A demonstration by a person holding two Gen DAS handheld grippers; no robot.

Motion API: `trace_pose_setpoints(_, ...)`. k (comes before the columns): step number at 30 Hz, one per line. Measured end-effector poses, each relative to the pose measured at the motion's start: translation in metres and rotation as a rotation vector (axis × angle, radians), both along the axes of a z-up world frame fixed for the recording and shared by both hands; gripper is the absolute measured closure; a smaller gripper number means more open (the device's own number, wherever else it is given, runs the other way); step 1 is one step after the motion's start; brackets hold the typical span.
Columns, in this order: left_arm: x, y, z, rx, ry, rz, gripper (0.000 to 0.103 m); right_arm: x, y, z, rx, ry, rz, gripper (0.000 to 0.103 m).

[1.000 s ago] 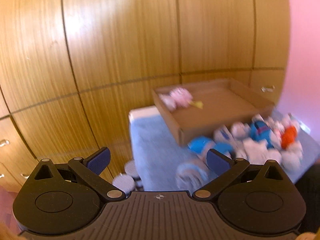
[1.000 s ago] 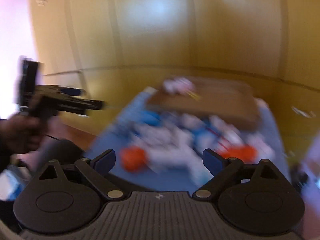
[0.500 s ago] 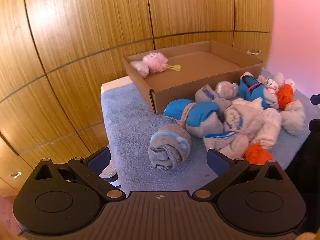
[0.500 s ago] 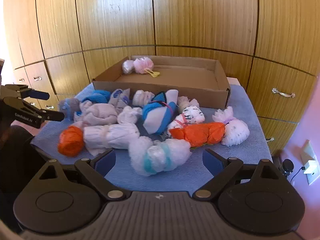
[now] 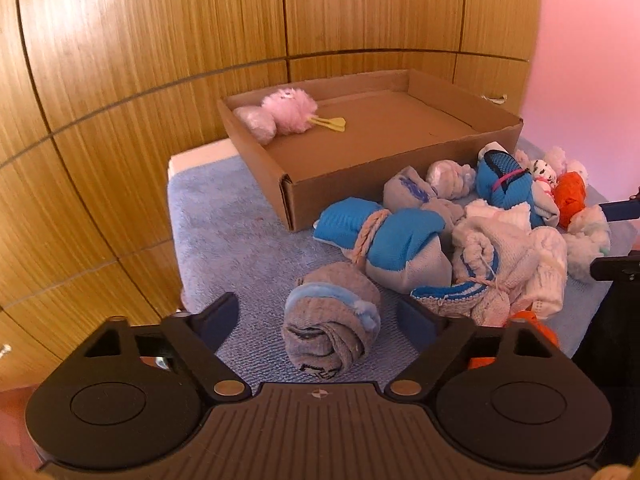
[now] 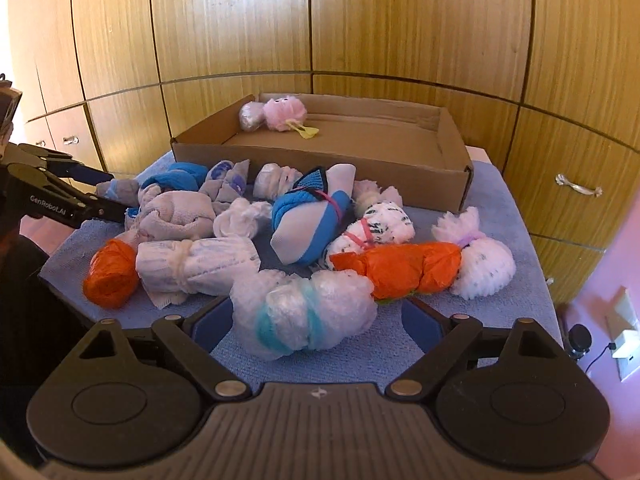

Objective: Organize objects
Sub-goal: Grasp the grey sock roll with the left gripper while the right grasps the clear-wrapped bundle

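At the bottom of my left view the left tongs [image 5: 320,316] have just been closing, yet they stand released, with the grey rolled sock bundle [image 5: 332,326] between the pads and not visibly pressed. At the bottom of my right view the right tongs [image 6: 316,322] have just narrowed slightly and are likewise released, a fluffy white bundle with a teal band [image 6: 302,314] between them, untouched as far as I can see. Past it, mid-frame, the sock bundles [image 6: 308,216] crowd the blue towel [image 6: 496,208] over the bench, an orange roll [image 6: 400,266] among them. Farther, in the upper centre, the cardboard box [image 6: 456,168] holds a pink fluffy bundle [image 6: 284,114] in its far left corner. Behind it are wooden cabinet doors [image 6: 240,20].
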State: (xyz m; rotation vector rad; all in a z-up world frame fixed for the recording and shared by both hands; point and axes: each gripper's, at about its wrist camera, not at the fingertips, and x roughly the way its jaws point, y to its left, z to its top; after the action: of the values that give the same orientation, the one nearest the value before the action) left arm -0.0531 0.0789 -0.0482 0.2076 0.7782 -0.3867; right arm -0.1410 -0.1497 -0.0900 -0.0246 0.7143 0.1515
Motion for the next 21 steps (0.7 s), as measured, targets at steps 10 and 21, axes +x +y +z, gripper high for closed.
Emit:
trace_pose_setpoints(10, 0.0066, 0.0000, -0.0074, -0.025, 0.075, -0.022, 0.045, -0.0007, 0.0029, -0.0002, 0.008, 0.015, 0.025, 0.031)
trace_pose_setpoints(21, 0.0051, 0.0085, -0.0015, -0.064, 0.058, 0.007, 0.049, -0.0052, -0.0023, 0.0042, 0.058, -0.001, 0.014, 0.042)
